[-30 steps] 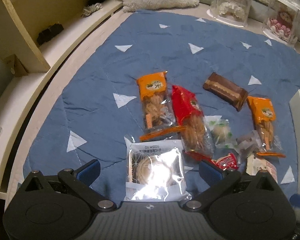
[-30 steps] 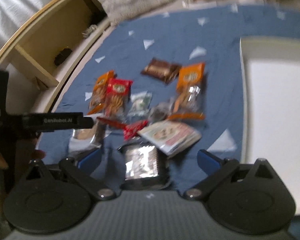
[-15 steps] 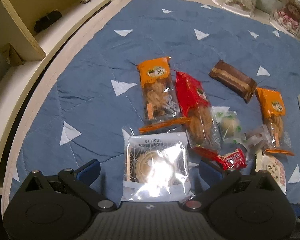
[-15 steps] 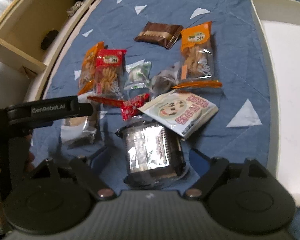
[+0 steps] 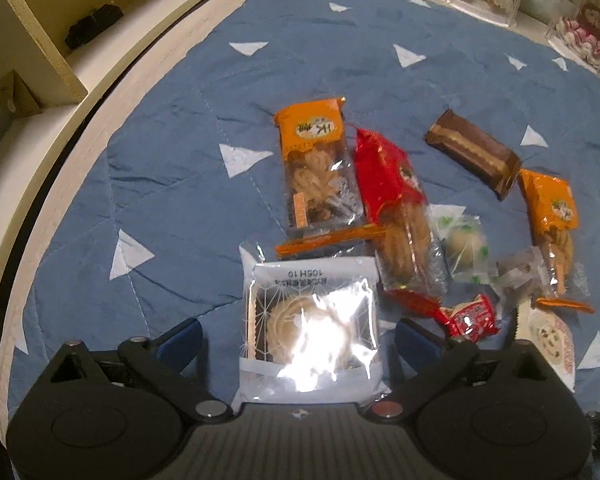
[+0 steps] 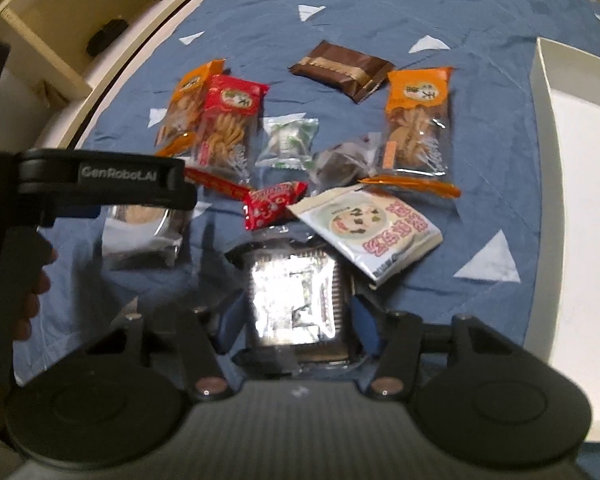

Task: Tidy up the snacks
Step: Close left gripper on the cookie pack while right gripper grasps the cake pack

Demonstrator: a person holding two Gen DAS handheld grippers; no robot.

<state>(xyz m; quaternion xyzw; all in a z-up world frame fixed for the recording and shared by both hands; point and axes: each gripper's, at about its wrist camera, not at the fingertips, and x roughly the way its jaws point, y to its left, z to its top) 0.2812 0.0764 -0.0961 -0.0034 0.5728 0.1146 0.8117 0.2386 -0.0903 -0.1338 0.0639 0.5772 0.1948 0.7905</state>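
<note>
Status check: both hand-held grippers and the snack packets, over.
Left hand-held gripper closing around the clear pastry packet, pads not touching. Right hand-held gripper closing on the foil packet. White tray at right; round-face packet overlaps foil packet's corner.

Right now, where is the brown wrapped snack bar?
In the right wrist view the brown snack bar lies at the far edge of the snack pile on the blue cloth, just up-left of the right-hand orange packet and apart from the white tray.

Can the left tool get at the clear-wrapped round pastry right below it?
Probably yes. The left tool has the round pastry pack between its closing, not yet touching jaws, and nothing lies on top.
</note>
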